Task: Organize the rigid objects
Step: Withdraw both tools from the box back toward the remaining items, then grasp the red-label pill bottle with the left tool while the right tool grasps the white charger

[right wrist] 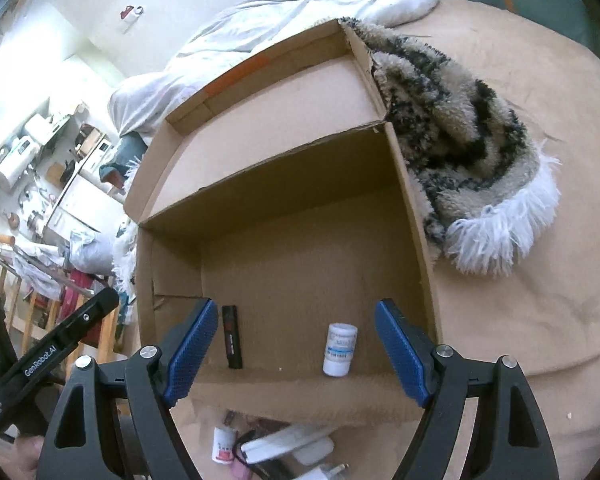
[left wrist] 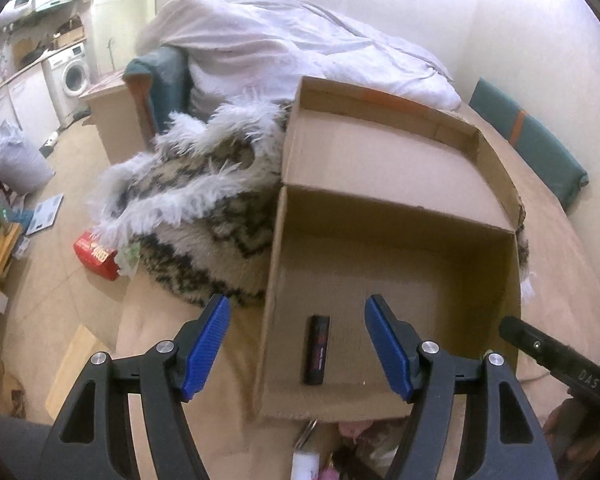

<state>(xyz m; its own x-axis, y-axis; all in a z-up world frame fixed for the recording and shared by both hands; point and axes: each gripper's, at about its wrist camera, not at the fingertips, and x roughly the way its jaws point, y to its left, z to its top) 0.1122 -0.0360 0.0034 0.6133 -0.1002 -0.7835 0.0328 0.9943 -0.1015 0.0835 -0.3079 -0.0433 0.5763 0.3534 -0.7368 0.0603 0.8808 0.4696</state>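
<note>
Both your grippers, left gripper [left wrist: 298,344] and right gripper [right wrist: 296,350], are spread and hold nothing. The box [right wrist: 416,216] already holds a bottle [right wrist: 339,349] and a tube [right wrist: 232,337]. The pile [right wrist: 276,450] lies below the box's near edge, under your right gripper, which is nearer.

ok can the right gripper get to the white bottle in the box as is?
Probably yes. The right gripper is open and empty above the open-topped cardboard box, and the white bottle stands alone between its fingers, apart from the black tube.

A lived-in home is indicated by a washing machine [left wrist: 75,76], rumpled bedding [left wrist: 284,48] and a shaggy rug [right wrist: 452,120].
</note>
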